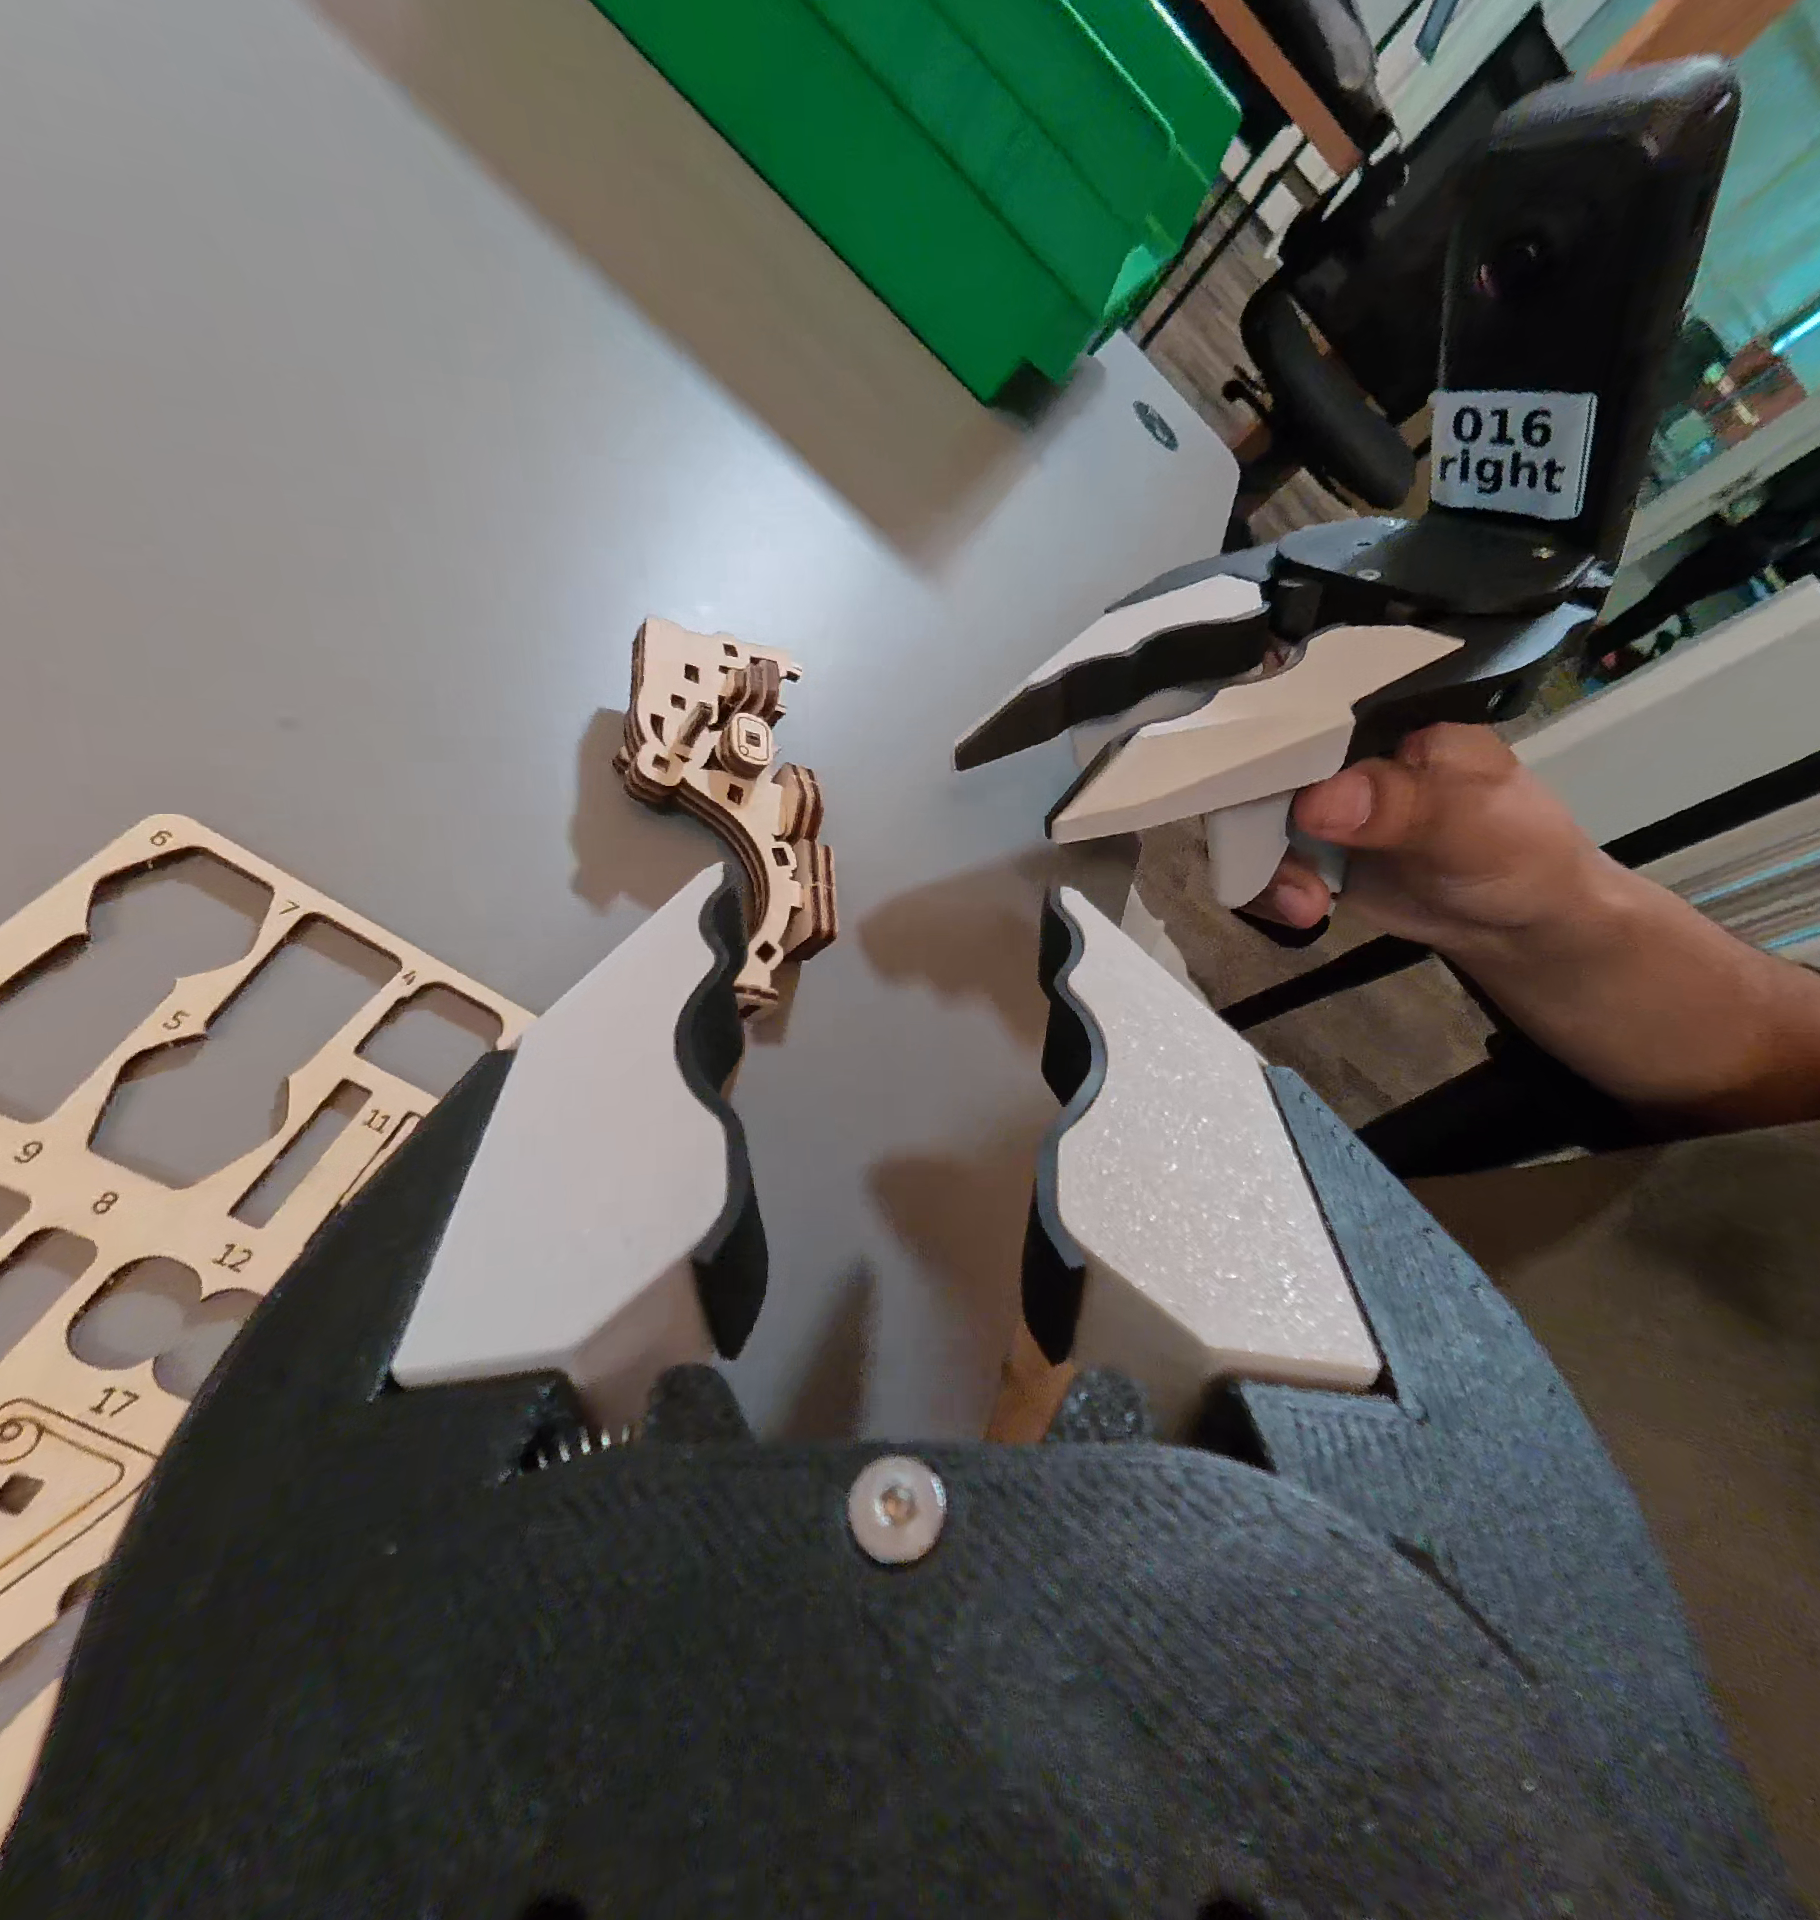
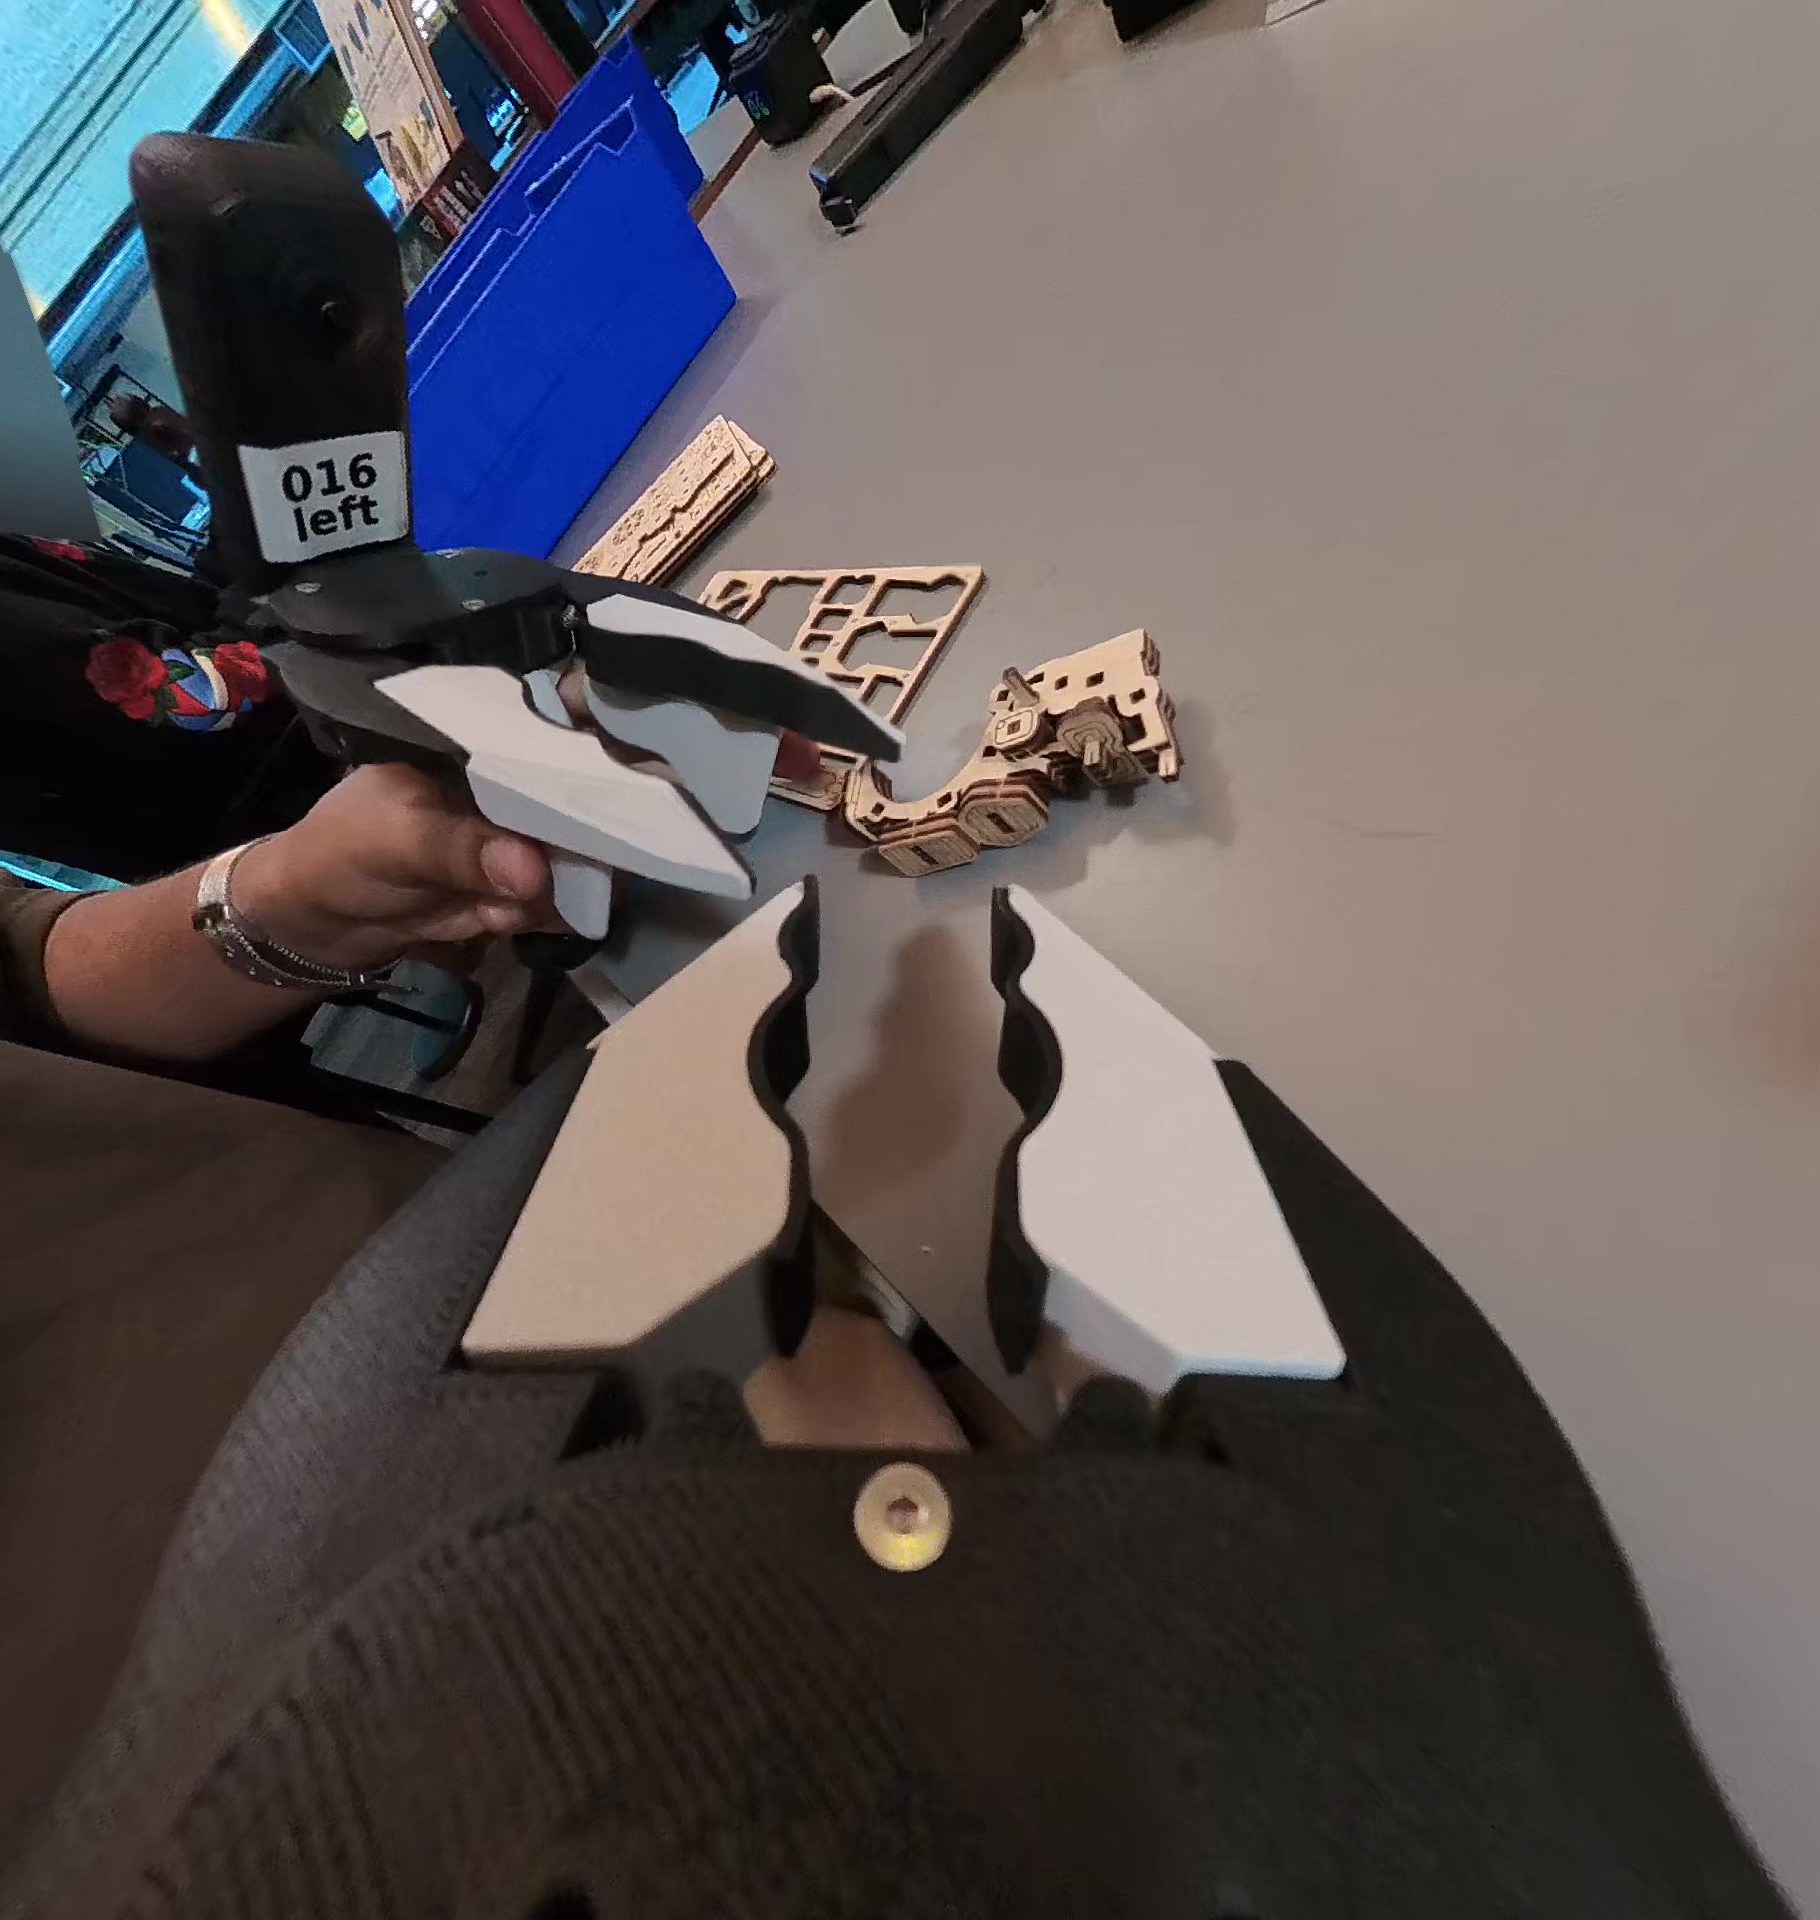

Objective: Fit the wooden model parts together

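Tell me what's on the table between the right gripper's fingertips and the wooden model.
Nothing: in the right wrist view only bare grey table lies between the open right gripper and the wooden model.

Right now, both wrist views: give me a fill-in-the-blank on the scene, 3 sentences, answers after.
1. Both the left gripper and the right gripper are ____ and hold nothing.
2. The wooden model lies on the grey ____, untouched by either gripper.
3. In the right wrist view, the storage box behind the punched-out wooden sheet is ____ in colour.

Answers: open; table; blue
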Motion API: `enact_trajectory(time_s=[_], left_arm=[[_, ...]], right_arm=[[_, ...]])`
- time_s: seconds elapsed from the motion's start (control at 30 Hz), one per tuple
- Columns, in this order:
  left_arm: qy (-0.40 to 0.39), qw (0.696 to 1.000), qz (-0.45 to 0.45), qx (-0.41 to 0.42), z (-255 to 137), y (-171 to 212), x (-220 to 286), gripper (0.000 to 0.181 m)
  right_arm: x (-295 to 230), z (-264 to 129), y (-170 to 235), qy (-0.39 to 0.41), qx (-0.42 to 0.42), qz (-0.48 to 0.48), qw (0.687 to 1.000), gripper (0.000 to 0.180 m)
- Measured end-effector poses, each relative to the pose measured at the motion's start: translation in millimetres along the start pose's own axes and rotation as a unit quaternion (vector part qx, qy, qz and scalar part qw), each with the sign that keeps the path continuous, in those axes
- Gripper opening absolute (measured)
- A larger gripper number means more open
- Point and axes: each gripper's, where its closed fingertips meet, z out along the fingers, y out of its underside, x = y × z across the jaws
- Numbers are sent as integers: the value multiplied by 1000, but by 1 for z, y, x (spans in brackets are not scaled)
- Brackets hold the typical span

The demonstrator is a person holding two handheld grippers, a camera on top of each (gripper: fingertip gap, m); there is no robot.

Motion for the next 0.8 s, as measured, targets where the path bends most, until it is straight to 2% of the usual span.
enact_trajectory(time_s=[0.2, 0.3, 0.4, 0.53, 0.63, 0.7, 0.8], left_arm=[[-28, 999, 31, -12, 3, 2, -1, 54], [-76, 994, 69, -32, 3, 3, -11, 55], [-131, 982, 130, -51, 0, 1, -20, 52], [-156, 964, 197, -89, 1, 7, -22, 40], [-194, 939, 254, -124, 1, 13, -30, 35], [-202, 928, 282, -138, 4, 18, -32, 34], [-186, 931, 283, -135, 10, 18, -26, 36]], right_arm=[[1, -3, -3, 3, 8, -1, 1000, 32], [1, -4, -5, -1, 12, 2, 1000, 32], [0, -4, -5, -2, 14, 1, 1000, 31], [-3, -5, -6, -10, 17, 3, 1000, 31], [-4, -7, -7, -14, 21, 6, 1000, 31], [-4, -8, -8, -14, 23, 4, 1000, 31], [-5, -10, -8, -14, 24, 3, 1000, 31]])
